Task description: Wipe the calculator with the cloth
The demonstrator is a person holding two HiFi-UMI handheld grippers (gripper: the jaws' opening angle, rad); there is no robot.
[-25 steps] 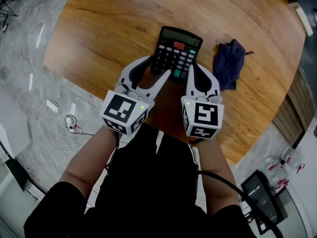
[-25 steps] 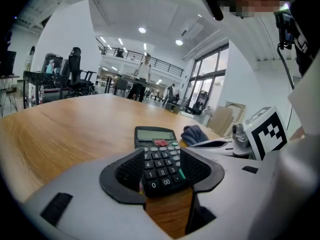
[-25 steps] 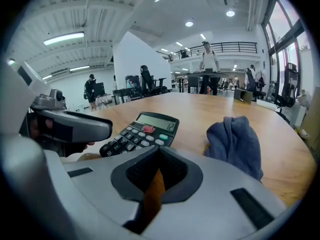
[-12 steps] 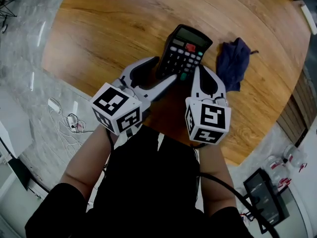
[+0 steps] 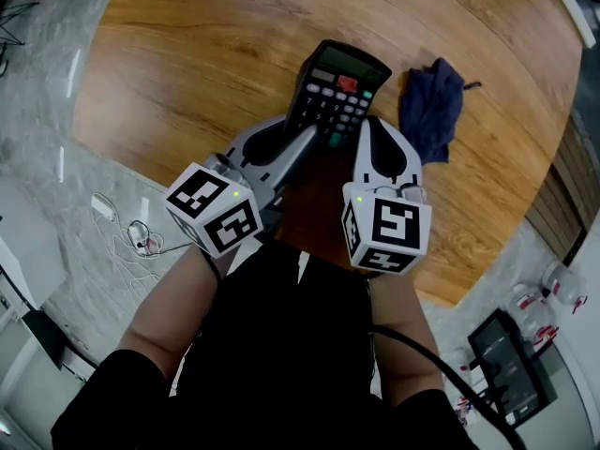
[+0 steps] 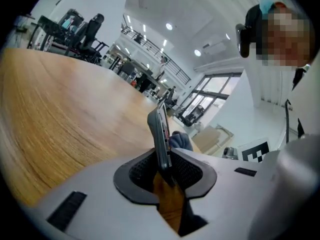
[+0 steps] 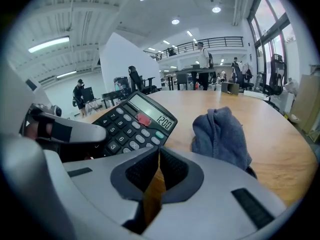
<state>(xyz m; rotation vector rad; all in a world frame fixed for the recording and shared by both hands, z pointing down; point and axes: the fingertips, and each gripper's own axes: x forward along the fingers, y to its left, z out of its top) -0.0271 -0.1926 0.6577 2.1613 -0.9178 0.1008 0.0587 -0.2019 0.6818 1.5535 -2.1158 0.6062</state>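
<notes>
A black calculator (image 5: 336, 87) with a red key lies near the front edge of the round wooden table (image 5: 206, 54), tilted in the right gripper view (image 7: 135, 126). My left gripper (image 5: 298, 135) is closing on its near left edge. In the left gripper view the calculator's thin edge (image 6: 161, 134) stands between the pads, which press on it. The right gripper (image 5: 367, 131) is shut and empty, just right of the calculator's near end. A crumpled dark blue cloth (image 5: 431, 109) lies on the table to the right of the calculator, untouched (image 7: 220, 134).
The table's curved edge runs just below both grippers. On the grey floor to the left lie white cables (image 5: 131, 234). A black device (image 5: 506, 368) and bottles (image 5: 562, 289) stand on the floor at lower right. People and chairs stand far off in the hall.
My left gripper has rolled and its jaws have come together on the calculator's near left edge. The calculator has shifted slightly away. The right gripper has stayed shut beside it.
</notes>
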